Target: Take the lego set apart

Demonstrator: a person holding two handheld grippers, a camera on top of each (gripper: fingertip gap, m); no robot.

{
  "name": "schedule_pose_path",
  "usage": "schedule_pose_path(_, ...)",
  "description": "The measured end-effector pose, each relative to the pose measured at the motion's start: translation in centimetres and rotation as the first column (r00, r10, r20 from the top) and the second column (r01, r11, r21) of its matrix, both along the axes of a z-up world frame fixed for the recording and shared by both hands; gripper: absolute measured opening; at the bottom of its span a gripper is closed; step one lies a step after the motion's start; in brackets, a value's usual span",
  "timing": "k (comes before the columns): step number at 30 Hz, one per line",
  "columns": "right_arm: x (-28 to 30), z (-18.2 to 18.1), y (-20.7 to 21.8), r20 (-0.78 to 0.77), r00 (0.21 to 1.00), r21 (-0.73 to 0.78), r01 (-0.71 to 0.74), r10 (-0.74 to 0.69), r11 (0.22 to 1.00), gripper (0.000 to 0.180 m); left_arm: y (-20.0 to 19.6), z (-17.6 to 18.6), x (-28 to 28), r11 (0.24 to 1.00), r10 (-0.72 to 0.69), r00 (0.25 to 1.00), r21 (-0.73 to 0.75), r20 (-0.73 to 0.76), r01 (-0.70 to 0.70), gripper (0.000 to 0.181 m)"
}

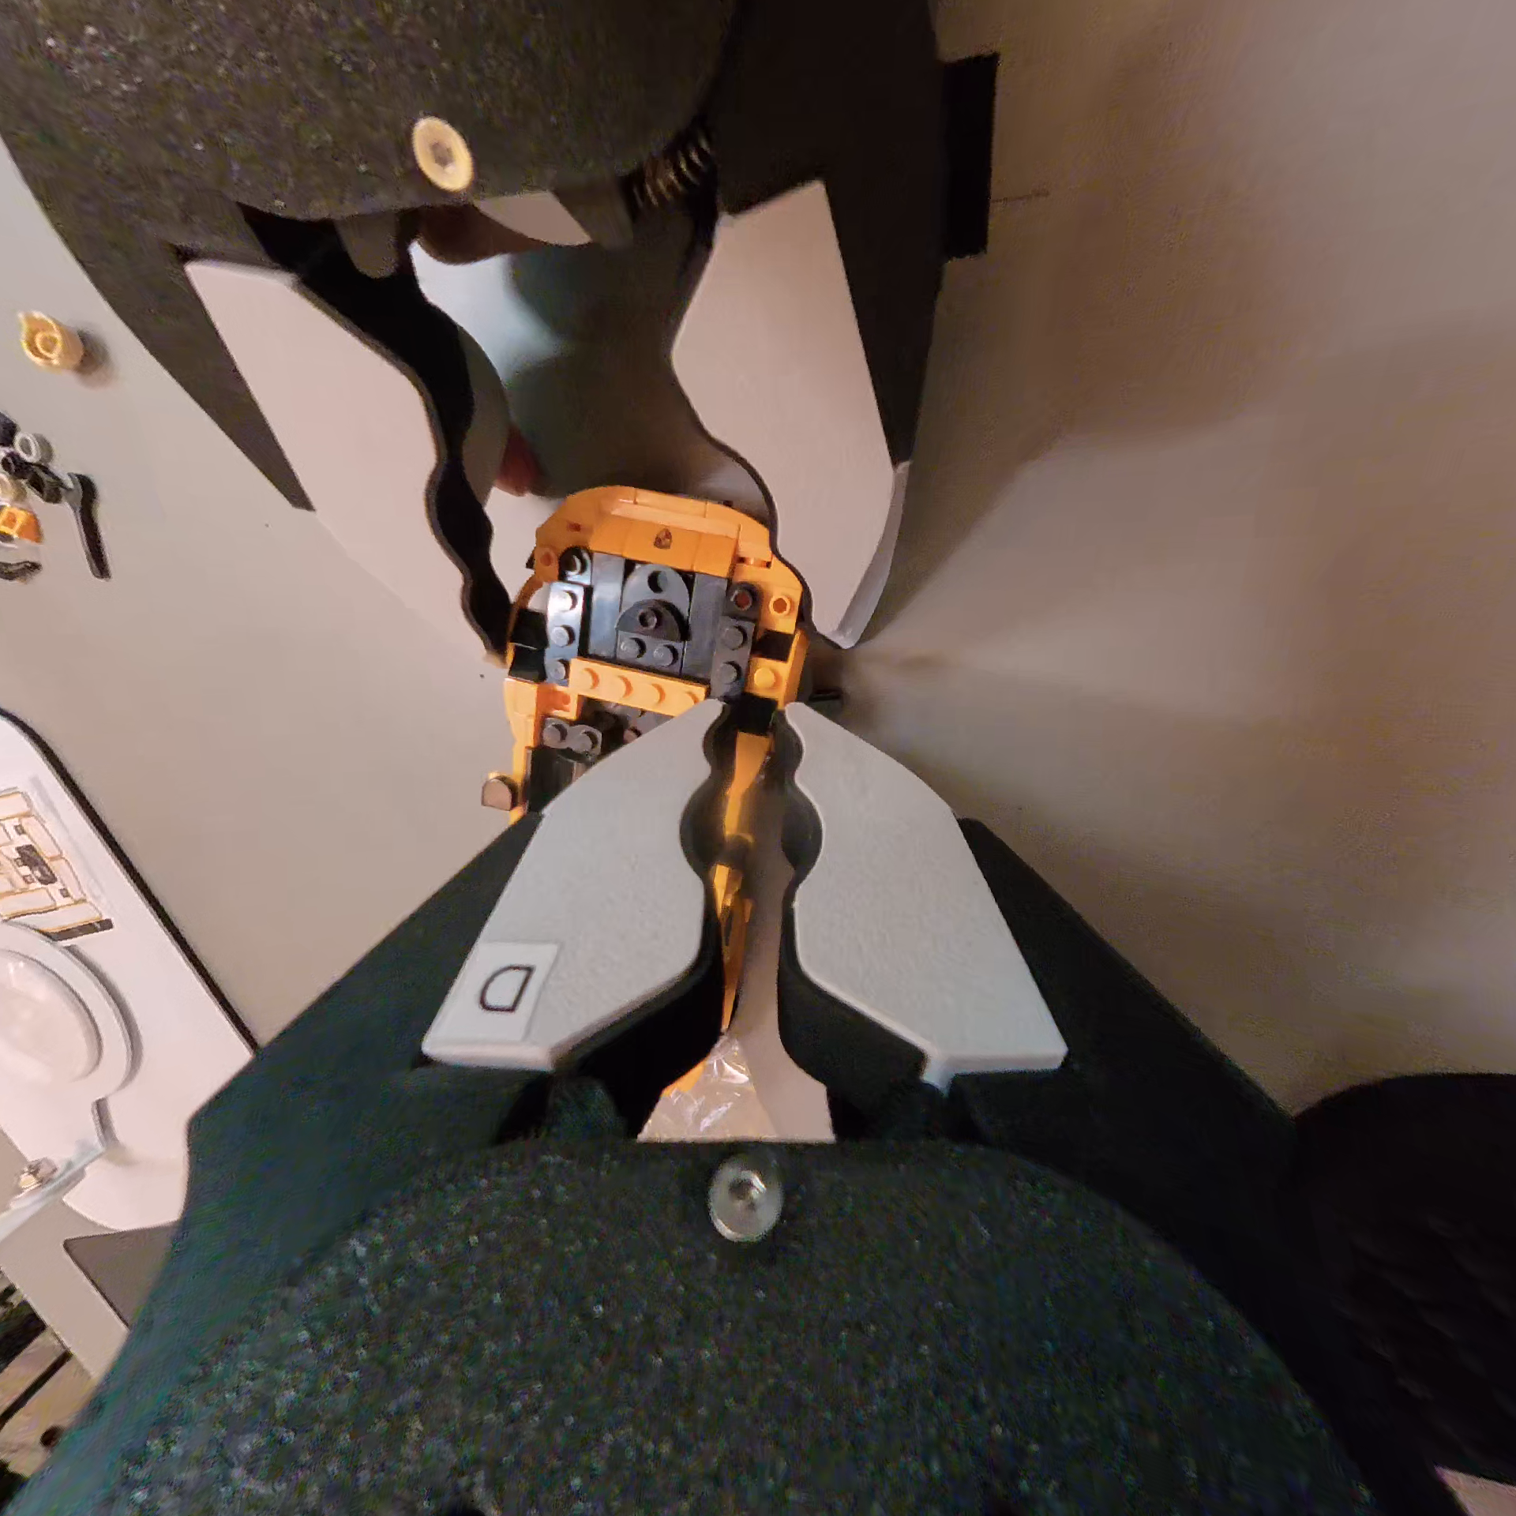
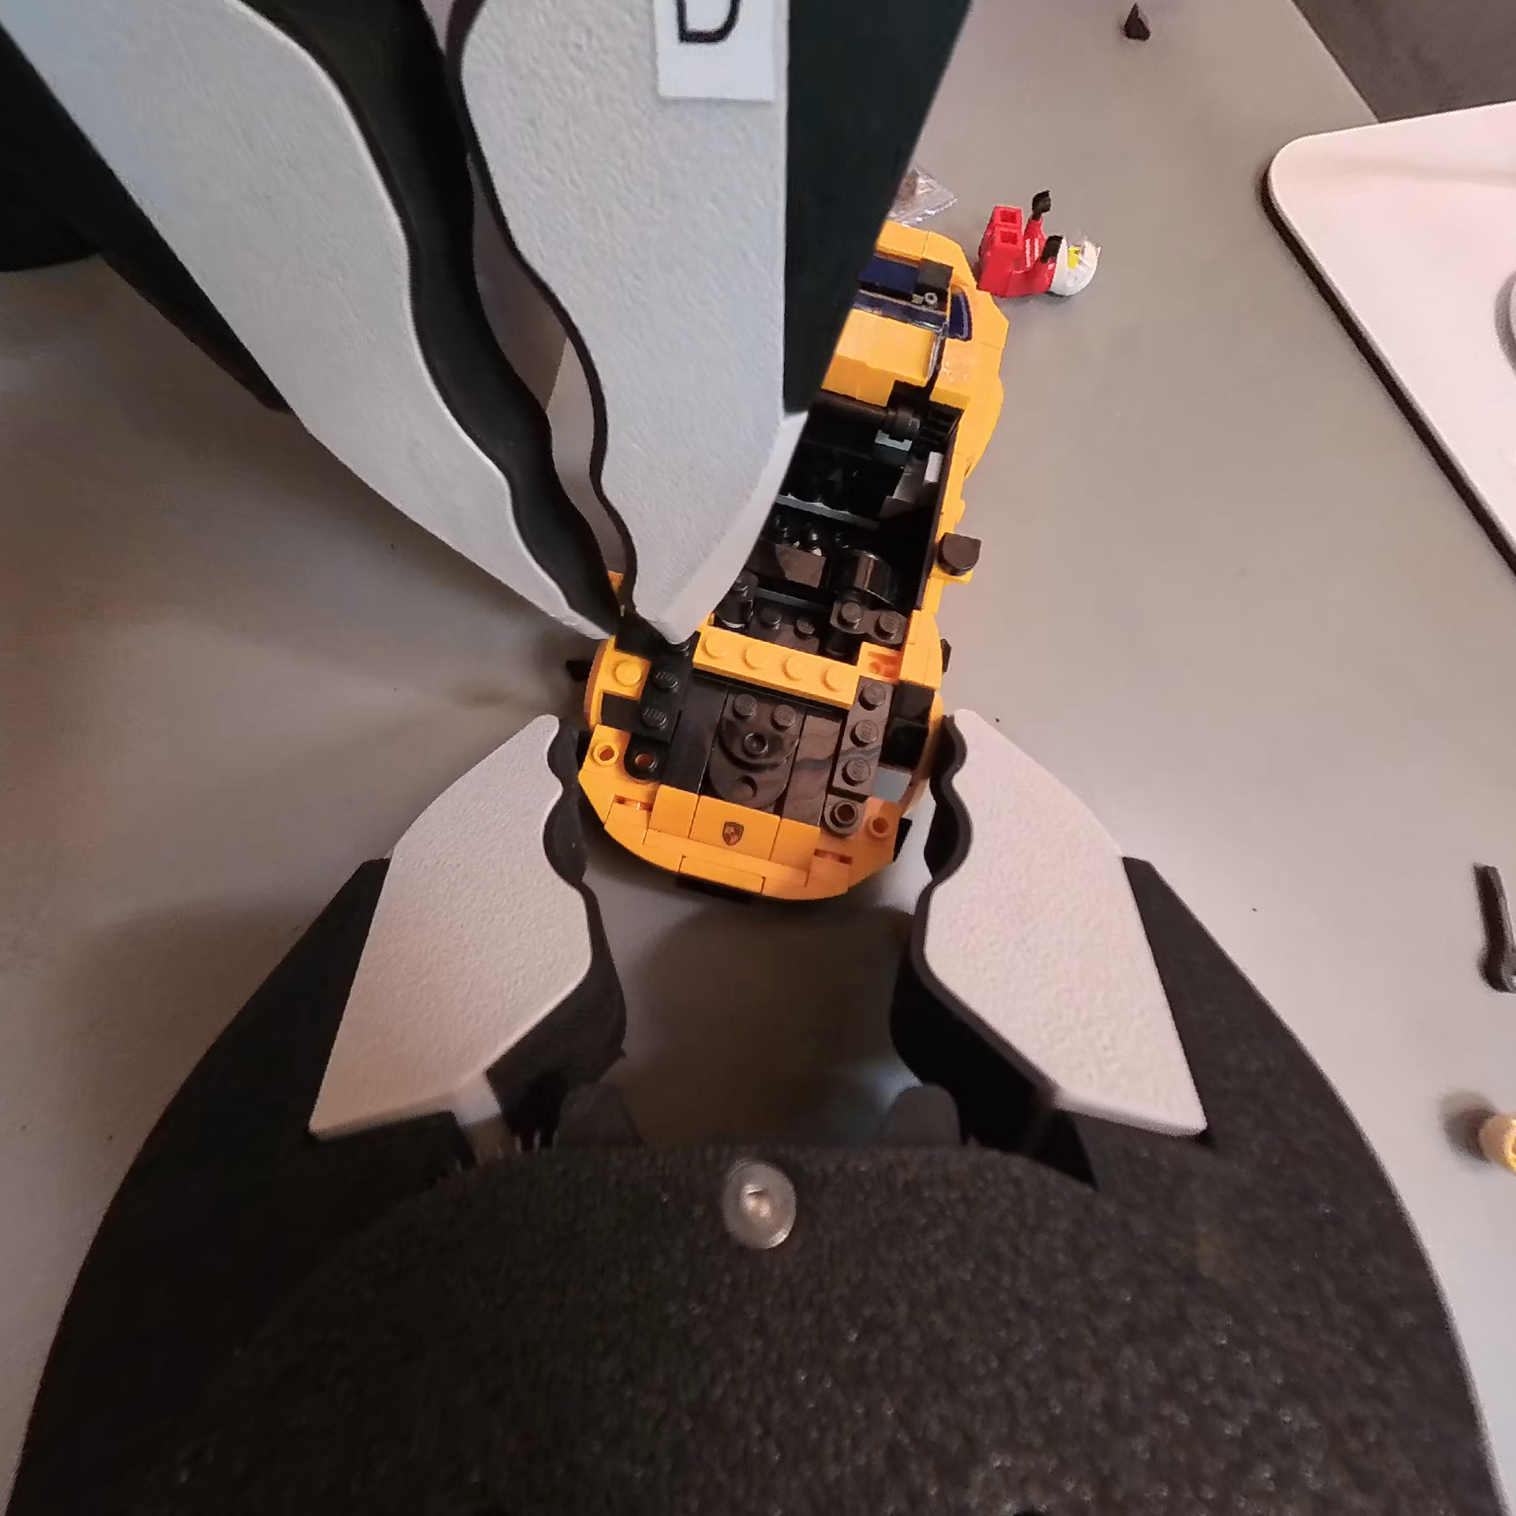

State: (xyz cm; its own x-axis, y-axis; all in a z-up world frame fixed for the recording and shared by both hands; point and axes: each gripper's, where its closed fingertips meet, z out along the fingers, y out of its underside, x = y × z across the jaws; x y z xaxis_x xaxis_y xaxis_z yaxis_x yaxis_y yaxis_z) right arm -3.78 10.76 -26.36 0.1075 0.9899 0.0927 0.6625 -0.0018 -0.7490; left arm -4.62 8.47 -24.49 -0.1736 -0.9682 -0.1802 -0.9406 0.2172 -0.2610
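Note:
A yellow-orange lego car (image 2: 730,853) with its roof off and black inner parts showing stands on the grey table (image 2: 1189,738). My right gripper (image 2: 751,738) straddles the car's nose, and its pads press both sides. My left gripper (image 1: 751,714) comes in from the opposite end over the open cabin. Its tips are pinched on a black brick (image 1: 751,715) at the car's side edge, just behind the hood. In the right wrist view the left gripper (image 2: 648,627) comes down from the top onto that brick (image 2: 656,648). In the left wrist view the car (image 1: 656,533) sits between the right gripper's fingers (image 1: 648,623).
A red minifigure part (image 2: 1017,254) and a white helmet (image 2: 1070,262) lie behind the car. A white board (image 2: 1411,287) is at the right, with a black piece (image 2: 1497,935) and a yellow piece (image 2: 1497,1136) nearer. Loose small parts (image 1: 33,484) lie far left. Left and right tips are no more than a few centimetres apart.

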Motion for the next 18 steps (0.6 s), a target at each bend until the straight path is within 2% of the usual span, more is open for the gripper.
schedule_pose_path(4, 0.0, 0.0, 0.1, -0.001, 1.000, -0.002, 0.009, -0.009, 1.000, 0.082, 0.1, 0.0, -0.1, 0.999, 0.036, 0.999, -0.013, -0.002, -0.036, 0.008)
schedule_pose_path(13, 0.0, 0.0, 0.1, -0.003, 1.000, -0.007, 0.022, -0.022, 1.000, 0.082, -0.1, -0.2, -0.1, 0.994, 0.109, 0.983, -0.010, 0.148, -0.109, 0.009)
schedule_pose_path(17, 0.0, -0.1, 0.1, -0.003, 1.000, -0.007, 0.028, -0.028, 1.000, 0.082, -0.2, -0.1, 0.0, 0.995, 0.085, 0.980, 0.038, 0.180, -0.093, 0.007)
schedule_pose_path(18, 0.0, -0.1, 0.3, -0.006, 0.999, -0.006, 0.043, -0.043, 0.999, 0.082, -1.0, -0.1, 0.3, 0.998, 0.044, 0.981, 0.024, 0.189, -0.050, 0.000)
